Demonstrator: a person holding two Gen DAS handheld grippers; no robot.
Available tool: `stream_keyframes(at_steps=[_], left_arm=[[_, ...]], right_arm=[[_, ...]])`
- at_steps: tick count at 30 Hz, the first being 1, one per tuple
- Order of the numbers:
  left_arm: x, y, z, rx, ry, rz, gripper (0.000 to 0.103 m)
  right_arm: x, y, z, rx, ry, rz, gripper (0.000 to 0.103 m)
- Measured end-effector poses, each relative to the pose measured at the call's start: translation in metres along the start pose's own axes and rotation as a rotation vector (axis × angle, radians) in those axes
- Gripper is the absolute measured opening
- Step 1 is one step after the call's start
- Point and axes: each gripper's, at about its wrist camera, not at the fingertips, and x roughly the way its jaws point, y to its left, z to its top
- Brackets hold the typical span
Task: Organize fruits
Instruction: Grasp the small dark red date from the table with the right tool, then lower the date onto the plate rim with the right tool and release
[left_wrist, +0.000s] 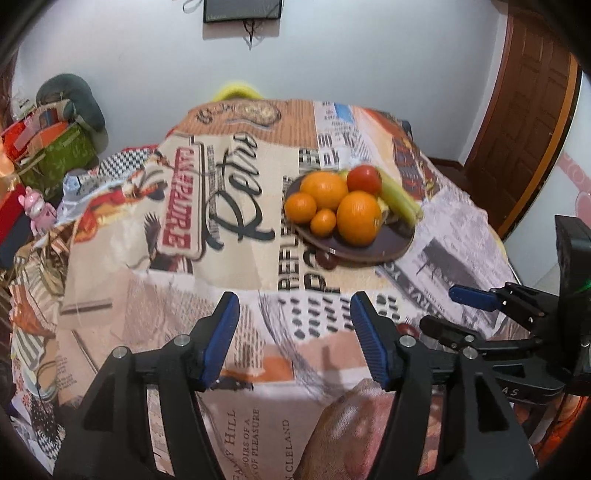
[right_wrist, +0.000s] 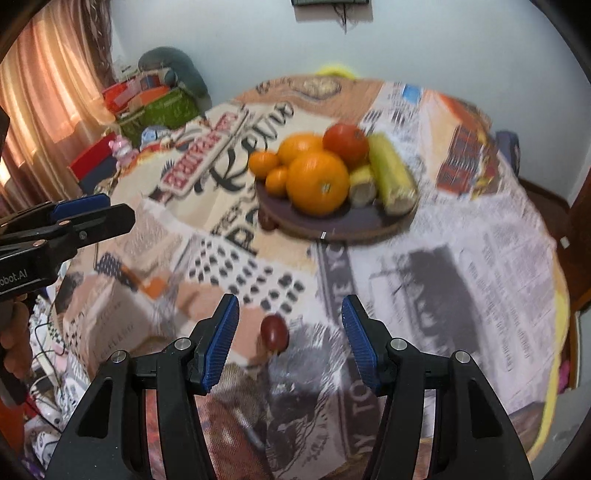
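A dark round plate (left_wrist: 373, 248) (right_wrist: 332, 221) on the printed tablecloth holds large and small oranges (left_wrist: 359, 218) (right_wrist: 317, 182), a red tomato (left_wrist: 364, 179) (right_wrist: 346, 143) and pale green-yellow corn cobs (left_wrist: 400, 201) (right_wrist: 391, 177). A small dark red fruit (right_wrist: 274, 332) lies on the cloth between my right gripper's open fingers; it also shows in the left wrist view (left_wrist: 408, 328). Another small dark red fruit (left_wrist: 327, 259) (right_wrist: 267, 220) lies at the plate's near-left edge. My left gripper (left_wrist: 291, 341) is open and empty, short of the plate. My right gripper (right_wrist: 290, 341) is open.
The round table (right_wrist: 480, 295) is covered by a newspaper-print cloth. Boxes, bags and a pink toy (left_wrist: 37, 210) crowd the left side. A wooden door (left_wrist: 528, 122) stands at the right. The other gripper shows at each view's edge (left_wrist: 476, 299) (right_wrist: 81, 212).
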Motion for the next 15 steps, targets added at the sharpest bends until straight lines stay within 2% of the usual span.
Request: stream_keyframes(at_steps=[4,9,11,12,15], left_arm=[[0.015,0.000,-0.009,-0.004,0.043,-0.004,0.062],[0.029,-0.001,-0.015,0.000,0.080,-0.003,0.062],[0.035,-0.001,-0.016,-0.002,0.091,-0.005,0.062],[0.038,-0.001,-0.016,-0.003,0.096,-0.005,0.062],[0.046,-0.002,-0.014,0.000,0.108,-0.006,0.062]], right_arm=[[0.015,0.000,-0.009,0.012,0.051,0.034,0.048],[0.029,0.000,-0.015,0.008,0.099,0.048,0.028],[0.029,0.001,-0.016,0.001,0.092,0.056,0.023],[0.027,0.000,-0.016,0.003,0.089,0.067,0.017],[0.023,-0.002,-0.012,0.004,0.068,0.066,0.016]])
